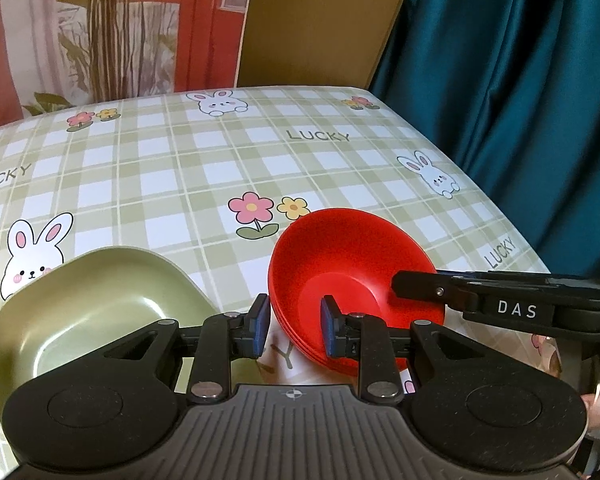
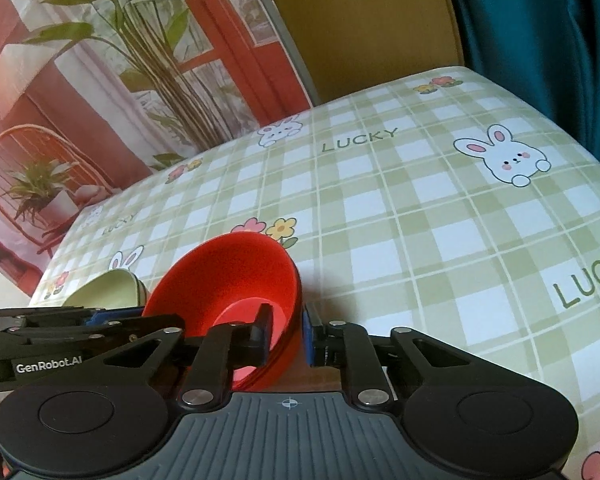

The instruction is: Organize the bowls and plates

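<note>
A stack of red bowls [image 1: 340, 264] sits tilted on the checked tablecloth [image 1: 204, 168]. My left gripper [image 1: 295, 326] straddles its left rim, one blue pad outside and one inside, with a gap still showing, so it is open. My right gripper [image 2: 286, 338] is shut on the right rim of the red bowls [image 2: 228, 280]; it also shows in the left wrist view [image 1: 412, 286]. A green squarish dish [image 1: 88, 304] lies to the left of the bowls, and its edge shows in the right wrist view [image 2: 108, 290].
The table's right edge [image 1: 500, 216] drops off next to a teal curtain [image 1: 520, 80]. A wooden panel [image 1: 320, 20] and a printed backdrop with plants [image 1: 100, 28] stand behind the table's far edge.
</note>
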### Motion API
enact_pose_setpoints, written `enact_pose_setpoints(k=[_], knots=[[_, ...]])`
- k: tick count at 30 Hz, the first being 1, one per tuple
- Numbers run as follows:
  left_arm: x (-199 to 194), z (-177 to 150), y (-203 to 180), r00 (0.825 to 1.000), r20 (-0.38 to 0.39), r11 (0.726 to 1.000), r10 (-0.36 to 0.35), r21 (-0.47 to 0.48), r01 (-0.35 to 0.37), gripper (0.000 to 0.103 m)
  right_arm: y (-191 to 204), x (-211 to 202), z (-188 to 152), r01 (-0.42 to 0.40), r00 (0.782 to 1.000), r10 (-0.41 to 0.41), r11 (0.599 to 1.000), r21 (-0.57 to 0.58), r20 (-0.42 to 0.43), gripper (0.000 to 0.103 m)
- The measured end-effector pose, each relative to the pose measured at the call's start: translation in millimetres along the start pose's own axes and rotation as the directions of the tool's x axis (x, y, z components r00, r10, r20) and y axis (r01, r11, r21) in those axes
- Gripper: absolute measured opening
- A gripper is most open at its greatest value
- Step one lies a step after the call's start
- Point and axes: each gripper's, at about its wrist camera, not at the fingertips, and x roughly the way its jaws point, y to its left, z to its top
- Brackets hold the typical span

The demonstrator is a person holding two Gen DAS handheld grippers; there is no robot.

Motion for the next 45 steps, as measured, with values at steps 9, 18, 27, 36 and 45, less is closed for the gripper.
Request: enact_pose_setpoints(k=[9,18,27,36,45], knots=[[-11.2,1.2,1.8,0.999,0.034,1.0,-0.007,-0.012,0.007,0.028,5.9,-4.6,7.7,-0.01,1.0,0.01,1.0,0.009,0.02,0.016],[-45.3,19.8,7.6,0.991,0.132,1.0,0.003,-0.029,0.001,0.028,31.2,-17.4,46.0,-0.05,0.995,0.052,0.998,-0.024,0.083,0.016],[-112.8,49.2,38.3,0.962,0.268,0.997,0.046,-0.07,-0.028,0.028,94.8,-16.9,91.3,-0.161,0.975,0.173,0.983,-0.09,0.141,0.016],[-147.3,39.9,75.3,0.949,0.288,0.986,0.128,-0.138,-0.091,0.028,153.4,9.3,87.0,-0.225,0.967,0.24,0.961,-0.157,0.08,0.016],[-129.5,4.0,106.3,0.976,0.196,0.963,0.097,-0.265,-0.042,0.028,158.5,30.7,57.8,-0.21,0.977,0.211,0.962,-0.174,-0.012,0.017]])
